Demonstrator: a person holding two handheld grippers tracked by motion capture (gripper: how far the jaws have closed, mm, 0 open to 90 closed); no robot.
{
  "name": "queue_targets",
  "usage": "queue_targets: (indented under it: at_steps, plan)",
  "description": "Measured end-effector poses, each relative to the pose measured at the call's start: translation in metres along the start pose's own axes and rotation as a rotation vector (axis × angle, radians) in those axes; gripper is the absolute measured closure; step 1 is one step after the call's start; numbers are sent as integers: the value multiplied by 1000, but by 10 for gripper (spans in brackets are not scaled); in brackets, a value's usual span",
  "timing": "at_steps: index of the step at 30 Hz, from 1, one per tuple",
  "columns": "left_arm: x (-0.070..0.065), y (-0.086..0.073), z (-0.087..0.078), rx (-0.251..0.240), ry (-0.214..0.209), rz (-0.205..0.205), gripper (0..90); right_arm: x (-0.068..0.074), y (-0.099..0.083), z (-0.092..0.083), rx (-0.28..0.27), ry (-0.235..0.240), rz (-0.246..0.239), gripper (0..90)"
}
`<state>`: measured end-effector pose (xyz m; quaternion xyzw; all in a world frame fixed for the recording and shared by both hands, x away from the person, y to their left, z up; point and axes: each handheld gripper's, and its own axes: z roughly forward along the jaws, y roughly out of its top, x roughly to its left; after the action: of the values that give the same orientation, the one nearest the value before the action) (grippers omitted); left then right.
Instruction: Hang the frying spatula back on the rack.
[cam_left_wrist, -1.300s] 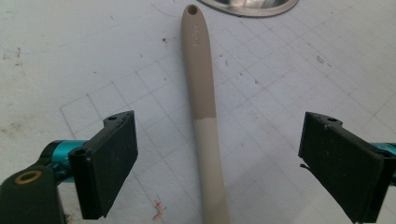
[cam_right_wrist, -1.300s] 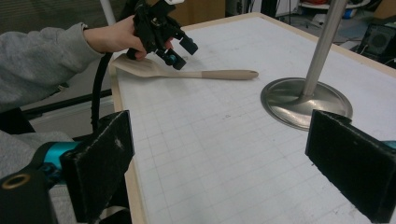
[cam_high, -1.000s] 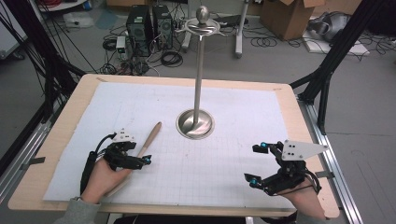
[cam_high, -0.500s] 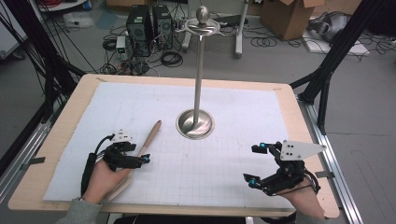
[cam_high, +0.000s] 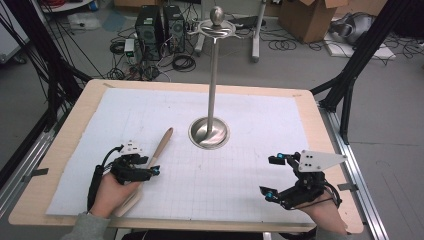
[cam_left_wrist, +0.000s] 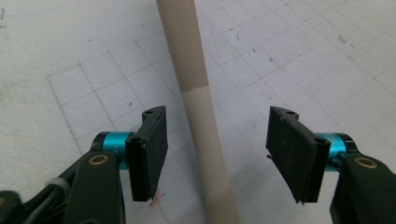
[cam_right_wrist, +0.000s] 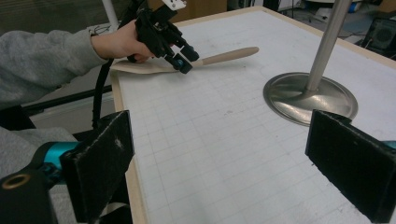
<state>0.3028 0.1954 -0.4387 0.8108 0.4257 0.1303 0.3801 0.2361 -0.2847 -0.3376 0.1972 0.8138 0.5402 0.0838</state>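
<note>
My left gripper (cam_left_wrist: 212, 154) has been closing its jaws around the wooden spatula (cam_left_wrist: 198, 112), pads not yet touching; it lies unmoved on the worktop (cam_high: 240, 100). My right gripper (cam_high: 277, 177) stays wide apart, empty.

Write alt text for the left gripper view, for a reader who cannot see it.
The left gripper straddles the handle of a wooden spatula lying on a white gridded mat; its jaws have just been closing but do not yet touch the handle. The handle runs from the top of the picture down between the two black pads.
</note>
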Motion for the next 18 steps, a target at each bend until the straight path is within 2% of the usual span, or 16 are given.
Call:
queue_targets:
  at_steps: [9,18]
  plan:
    - [1,-1,2,2,1,-20,428,0,0,0,4,4,6,70]
    - [3,-2,1,-5,5,-11,481,0,-1,2,9,5,5,70]
